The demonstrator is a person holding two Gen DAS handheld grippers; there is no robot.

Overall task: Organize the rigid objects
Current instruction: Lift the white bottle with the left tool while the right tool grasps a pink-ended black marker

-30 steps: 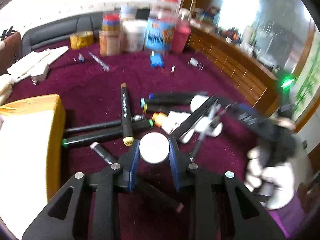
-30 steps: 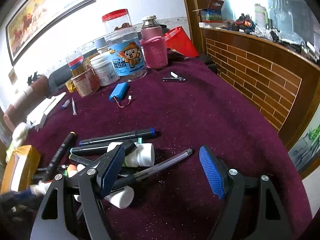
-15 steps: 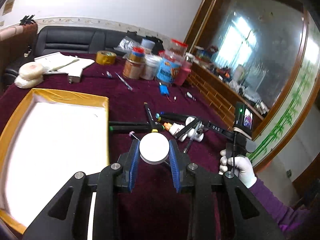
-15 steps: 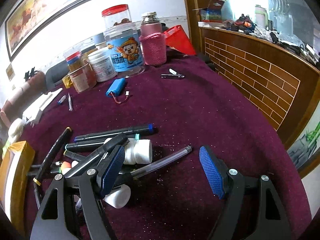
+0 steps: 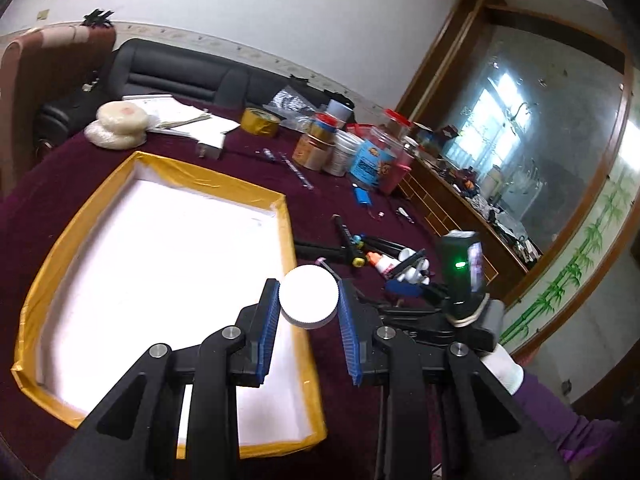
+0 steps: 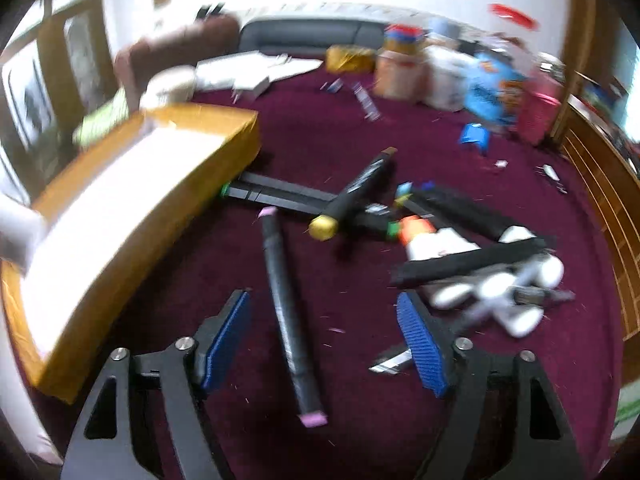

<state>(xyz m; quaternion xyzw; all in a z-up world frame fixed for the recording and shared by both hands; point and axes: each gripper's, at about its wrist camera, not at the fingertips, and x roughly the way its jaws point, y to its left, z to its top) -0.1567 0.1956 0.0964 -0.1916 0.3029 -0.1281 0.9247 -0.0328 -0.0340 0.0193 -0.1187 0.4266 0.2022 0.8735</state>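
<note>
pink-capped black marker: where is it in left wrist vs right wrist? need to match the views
Left wrist: barely in it; only a pink tip peeks out just above the white bottle held in the left tongs; marker's body hidden.
Right wrist: centre, whole length of the pink-capped marker lying on the cloth between the open right tongs, untouched.
Shared landmark: yellow-rimmed tray, left of the marker pile in both.

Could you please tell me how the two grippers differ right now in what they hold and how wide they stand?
The left gripper is shut on a white bottle beside the yellow-rimmed tray; the right gripper holds nothing. The left's jaws stand narrow, the right's wide, though they have just been closing, astride a black marker on the cloth without pressing it. Both have blue ribbed pads on black fingers.
</note>
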